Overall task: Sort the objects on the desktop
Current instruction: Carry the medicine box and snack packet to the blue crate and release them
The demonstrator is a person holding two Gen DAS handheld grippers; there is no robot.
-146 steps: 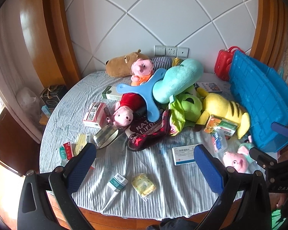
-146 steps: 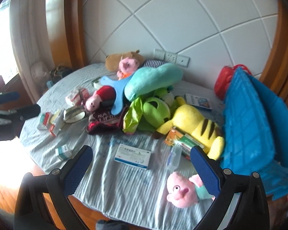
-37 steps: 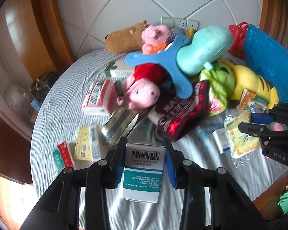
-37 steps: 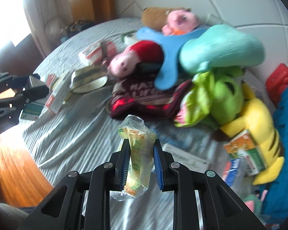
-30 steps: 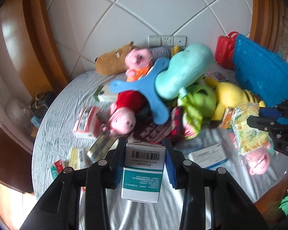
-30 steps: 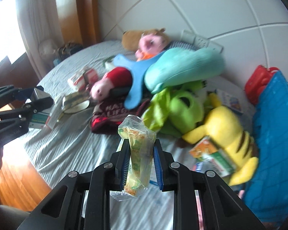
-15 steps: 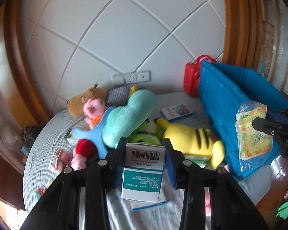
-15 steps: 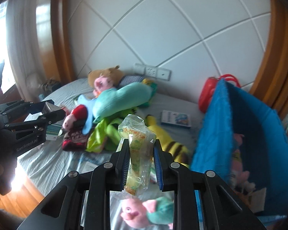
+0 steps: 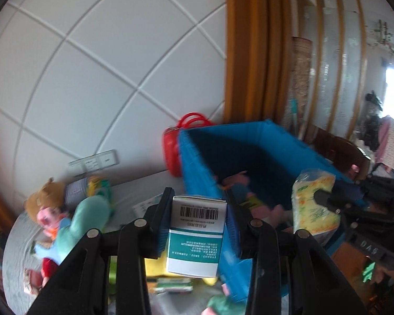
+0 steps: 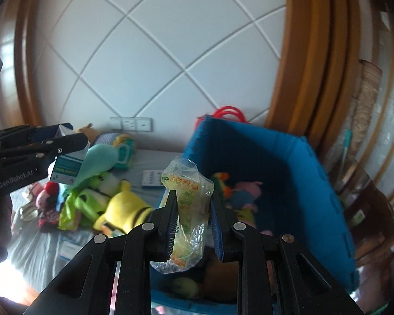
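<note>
My left gripper (image 9: pixel 198 210) is shut on a white and teal medicine box (image 9: pixel 194 236) and holds it in the air just left of the blue storage bin (image 9: pixel 273 152). My right gripper (image 10: pixel 193 210) is shut on a clear yellow-green snack packet (image 10: pixel 189 210) and holds it above the open bin (image 10: pixel 275 173). The packet also shows in the left wrist view (image 9: pixel 312 207), over the bin's right side. The medicine box shows in the right wrist view (image 10: pixel 68 162) at the left. Plush toys (image 10: pixel 245 186) lie inside the bin.
A pile of plush toys (image 10: pixel 113 199) covers the grey-clothed table (image 10: pixel 39 252): yellow striped, green, teal and pink ones. A red case (image 9: pixel 176 144) stands behind the bin by the white wall. Small boxes lie on the cloth (image 10: pixel 151 178).
Both grippers have risen and swung right from the table toward the blue bin, each still holding its item. The bin's inside has come into view.
</note>
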